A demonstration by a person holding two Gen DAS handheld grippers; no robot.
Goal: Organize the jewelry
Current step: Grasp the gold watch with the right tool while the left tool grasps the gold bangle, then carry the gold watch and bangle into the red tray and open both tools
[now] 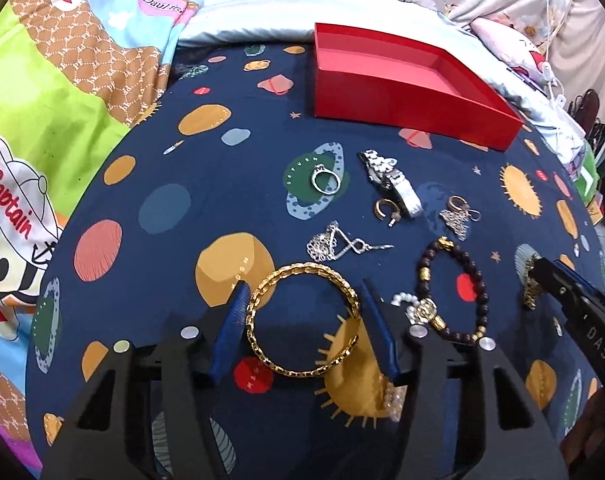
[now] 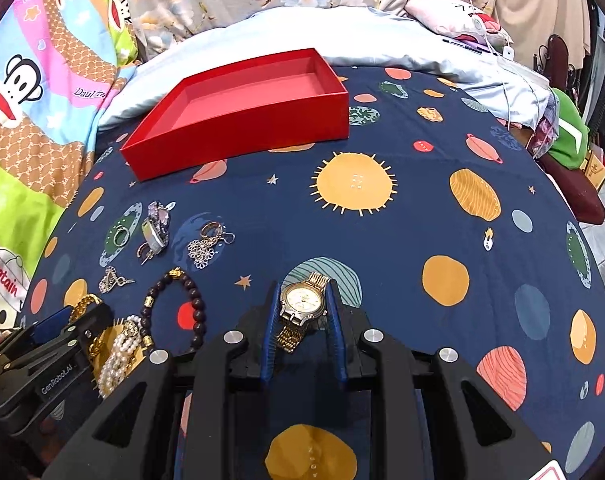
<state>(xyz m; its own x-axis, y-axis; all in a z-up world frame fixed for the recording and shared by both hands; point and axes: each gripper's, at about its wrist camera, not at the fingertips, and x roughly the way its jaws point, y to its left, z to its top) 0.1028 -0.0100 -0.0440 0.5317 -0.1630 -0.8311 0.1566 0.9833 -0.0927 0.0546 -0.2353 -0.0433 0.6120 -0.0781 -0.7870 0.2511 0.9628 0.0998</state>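
A gold chain bangle lies on the navy planet-print bedspread, between the blue pads of my left gripper. The pads meet its left and right sides. My right gripper is shut on a gold-and-silver wristwatch with a pale dial, its band hanging just over the cloth. In the left wrist view that right gripper enters from the right edge. An open red box stands with nothing in it at the far side of the spread.
Loose pieces lie between the grippers and the box: a silver ring, a silver watch, a gold earring, a silver chain, a dark bead bracelet and pearls. A pale pillow lies behind the box.
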